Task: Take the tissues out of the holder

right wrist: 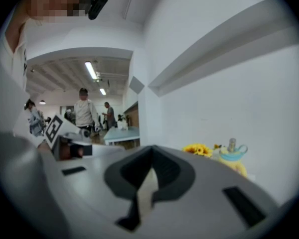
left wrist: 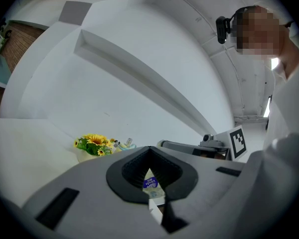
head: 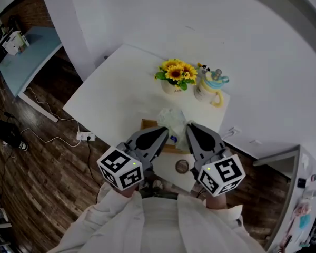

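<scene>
Dark wood floor [head: 47,157] fills the left, with one pale blue table [head: 29,57] and one white power strip [head: 86,136]. One white surface [head: 121,88] stands against a white wall [head: 226,30]. At the surface's near edge sits one wooden holder [head: 147,124], with one plastic-wrapped tissue pack [head: 171,119] over it. Two tools flank the pack, the left gripper [head: 165,130] and the right gripper [head: 189,125]. Both have their fingers closed, tips at the pack; whether they pinch its wrapper cannot be told. One pot of sunflowers [head: 175,75], one round disc [head: 181,166] and one teapot [head: 210,86] complete the spread.
</scene>
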{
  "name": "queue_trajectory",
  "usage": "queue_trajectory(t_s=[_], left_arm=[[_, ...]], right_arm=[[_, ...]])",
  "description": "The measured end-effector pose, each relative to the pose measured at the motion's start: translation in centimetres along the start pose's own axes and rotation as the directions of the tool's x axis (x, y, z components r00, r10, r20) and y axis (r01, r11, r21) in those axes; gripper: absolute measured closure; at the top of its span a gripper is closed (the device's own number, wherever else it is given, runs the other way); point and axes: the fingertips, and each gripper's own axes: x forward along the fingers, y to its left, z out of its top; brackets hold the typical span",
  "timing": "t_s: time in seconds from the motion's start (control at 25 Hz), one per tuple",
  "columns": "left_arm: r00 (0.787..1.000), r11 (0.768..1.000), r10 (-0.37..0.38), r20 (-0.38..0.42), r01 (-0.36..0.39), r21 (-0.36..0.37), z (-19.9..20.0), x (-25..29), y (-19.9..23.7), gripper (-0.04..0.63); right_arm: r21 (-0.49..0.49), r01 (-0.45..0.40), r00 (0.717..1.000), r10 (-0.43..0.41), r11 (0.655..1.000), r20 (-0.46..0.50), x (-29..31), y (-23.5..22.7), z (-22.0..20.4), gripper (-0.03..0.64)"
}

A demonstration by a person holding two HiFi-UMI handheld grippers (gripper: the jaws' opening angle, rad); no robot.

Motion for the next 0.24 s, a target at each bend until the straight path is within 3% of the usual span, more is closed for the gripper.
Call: queue_trajectory(t_s=[0.24], left_arm=[[1.000,1.000,-0.008,-0.008,0.008,0.012,0.09,0.17,0.12,0.581]], right_arm=[[-0.004,-0.015,1.000,0.015,1.000,0.006,0.04,0.20,0.37,0.606]])
